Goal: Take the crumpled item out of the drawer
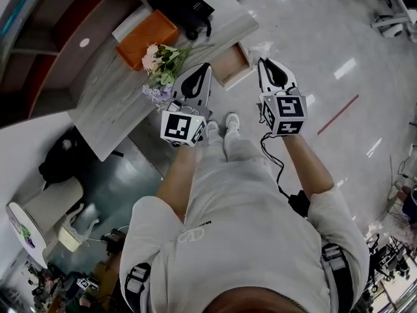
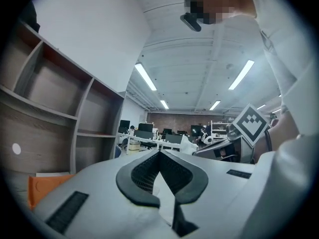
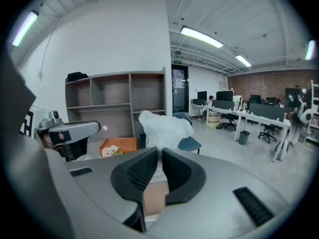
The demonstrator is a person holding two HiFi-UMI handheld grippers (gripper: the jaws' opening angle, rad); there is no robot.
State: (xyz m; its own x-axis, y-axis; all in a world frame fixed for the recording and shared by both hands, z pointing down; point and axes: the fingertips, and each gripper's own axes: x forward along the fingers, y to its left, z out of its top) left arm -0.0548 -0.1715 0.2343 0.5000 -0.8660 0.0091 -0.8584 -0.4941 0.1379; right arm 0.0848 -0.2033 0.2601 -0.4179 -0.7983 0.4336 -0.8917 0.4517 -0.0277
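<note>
Standing by the desk (image 1: pixel 111 103), a person holds the left gripper (image 1: pixel 203 70) near the flowers (image 1: pixel 163 64) and the right gripper (image 1: pixel 265 62) just beside the open drawer (image 1: pixel 246 57).

Left gripper view: the jaws are together at the tips with nothing between them. Shelves (image 2: pixel 55 108) stand on the left.

Right gripper view: the jaws are clamped on the white crumpled wad (image 3: pixel 164 126). It stands up past the tips, held in the air. An orange tray (image 3: pixel 122 144) lies behind it, low and to the left.
</note>
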